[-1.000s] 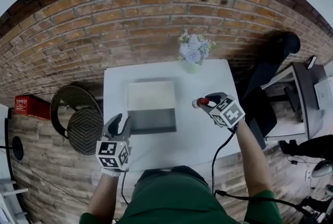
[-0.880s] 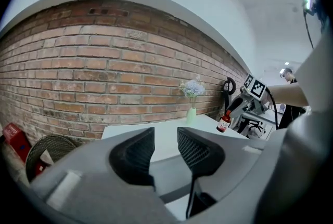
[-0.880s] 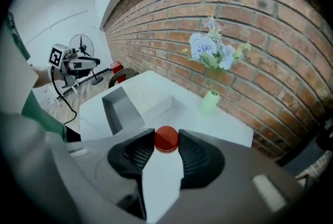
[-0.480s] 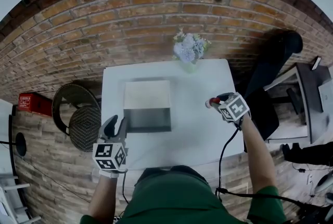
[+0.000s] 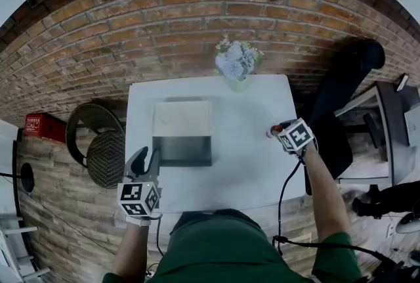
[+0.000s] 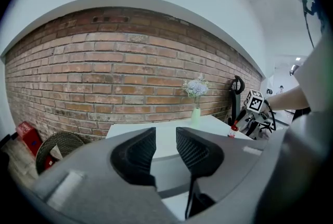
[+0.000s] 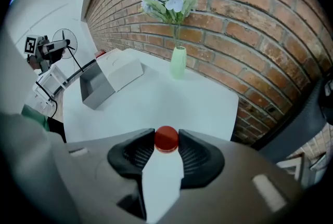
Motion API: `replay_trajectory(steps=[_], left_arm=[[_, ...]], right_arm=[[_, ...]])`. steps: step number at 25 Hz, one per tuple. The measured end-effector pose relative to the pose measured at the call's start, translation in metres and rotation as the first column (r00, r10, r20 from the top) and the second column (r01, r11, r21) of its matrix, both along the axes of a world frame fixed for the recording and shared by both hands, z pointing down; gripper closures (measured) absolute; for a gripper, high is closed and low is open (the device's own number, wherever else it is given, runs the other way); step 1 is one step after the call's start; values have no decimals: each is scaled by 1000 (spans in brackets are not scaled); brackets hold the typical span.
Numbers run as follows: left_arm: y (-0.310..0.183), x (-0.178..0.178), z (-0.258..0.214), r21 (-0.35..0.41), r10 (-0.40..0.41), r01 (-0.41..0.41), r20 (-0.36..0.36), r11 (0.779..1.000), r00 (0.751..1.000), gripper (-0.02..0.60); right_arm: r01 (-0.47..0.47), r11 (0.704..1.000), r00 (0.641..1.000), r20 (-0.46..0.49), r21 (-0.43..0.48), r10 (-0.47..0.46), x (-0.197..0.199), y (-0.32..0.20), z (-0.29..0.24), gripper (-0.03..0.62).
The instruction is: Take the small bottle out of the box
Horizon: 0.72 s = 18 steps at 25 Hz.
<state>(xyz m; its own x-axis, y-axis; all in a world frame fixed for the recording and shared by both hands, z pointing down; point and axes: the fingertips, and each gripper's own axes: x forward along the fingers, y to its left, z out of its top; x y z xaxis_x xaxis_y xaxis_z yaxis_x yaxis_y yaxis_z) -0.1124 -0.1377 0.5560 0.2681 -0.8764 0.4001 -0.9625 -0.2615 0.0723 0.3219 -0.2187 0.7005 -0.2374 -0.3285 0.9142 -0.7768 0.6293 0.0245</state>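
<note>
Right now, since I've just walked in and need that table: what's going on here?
A person works at the table with a gripper in each hand. The right gripper is shut on the bottle, white with a red cap, and holds it near the table's right edge, already out of the box. The box lies open on the table's left half. The left gripper is empty at the front left edge, and its jaws are closing.

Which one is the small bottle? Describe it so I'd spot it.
Start at the white table before the brick wall. Near its right edge, the right gripper holds the small bottle between its fingers. It is white with a round red cap, unlike the pale green vase or the open box.
</note>
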Motion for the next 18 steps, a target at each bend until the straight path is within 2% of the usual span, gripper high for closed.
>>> replay_trajectory(steps=[9, 13, 15, 18], left_arm=[[1, -3, 1, 0, -36, 36, -2, 999, 999, 459], [4, -3, 4, -11, -36, 36, -2, 999, 999, 459], [5, -3, 5, -14, -31, 31, -1, 999, 1000, 459], [5, -4, 4, -9, -21, 21, 2, 1000, 1000, 459]], right_arm=[[-44, 999, 999, -14, -24, 43, 16, 0, 20, 448], [-56, 998, 998, -1, 1, 56, 16, 1, 20, 445], [-62, 998, 998, 12, 25, 62, 13, 0, 18, 359], [-79, 996, 996, 35, 52, 77, 8, -4, 7, 333]])
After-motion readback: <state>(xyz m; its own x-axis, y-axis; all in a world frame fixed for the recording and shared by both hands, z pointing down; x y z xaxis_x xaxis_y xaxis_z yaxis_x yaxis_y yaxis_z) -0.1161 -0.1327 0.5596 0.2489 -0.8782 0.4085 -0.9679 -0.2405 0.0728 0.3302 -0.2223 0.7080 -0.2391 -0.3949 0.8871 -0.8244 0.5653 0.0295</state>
